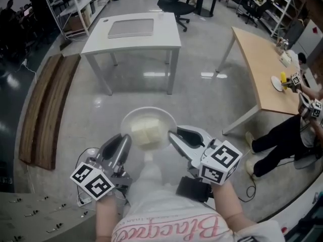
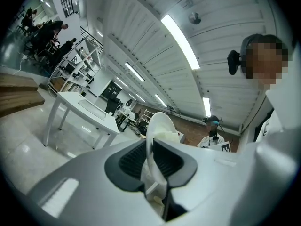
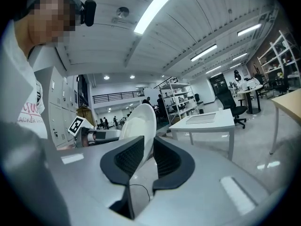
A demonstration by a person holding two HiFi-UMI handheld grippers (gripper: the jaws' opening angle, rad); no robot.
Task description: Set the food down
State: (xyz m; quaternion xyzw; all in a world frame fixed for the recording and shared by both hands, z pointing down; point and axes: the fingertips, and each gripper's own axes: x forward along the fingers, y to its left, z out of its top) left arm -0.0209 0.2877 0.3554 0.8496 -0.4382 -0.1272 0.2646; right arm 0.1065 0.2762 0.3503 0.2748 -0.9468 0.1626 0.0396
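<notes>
Bowl: a round white bowl (image 1: 132, 119) held in the air over the grey floor (image 1: 202, 95), just in front of the person's body and between the two grippers.
Bowl's facing: the mouth opens upward toward the head camera. Being round, it has no long axis, and the two gripped spots lie on opposite sides of the rim, left and right.
Food: pale, blocky pieces (image 1: 145, 133) lie in the middle of the bowl.
Left gripper: the left gripper (image 1: 123, 143) comes in from the lower left, jaws pointing forward and inward. In the left gripper view its dark pads are clamped on the bowl's thin rim, which runs edge-on between them.
Right gripper: the right gripper (image 1: 173, 135) comes in from the lower right, angled inward to meet the opposite side. In the right gripper view its pads are closed on the rim, one pad on each face of the wall.
Hands: both are low and close to the torso, with the marker cubes nearest the person.
Surroundings: a white table (image 1: 96, 42) stands well ahead of the bowl. A wooden table (image 1: 257, 74) stands to the right, and a wooden bench (image 1: 48, 110) lies to the left.
</notes>
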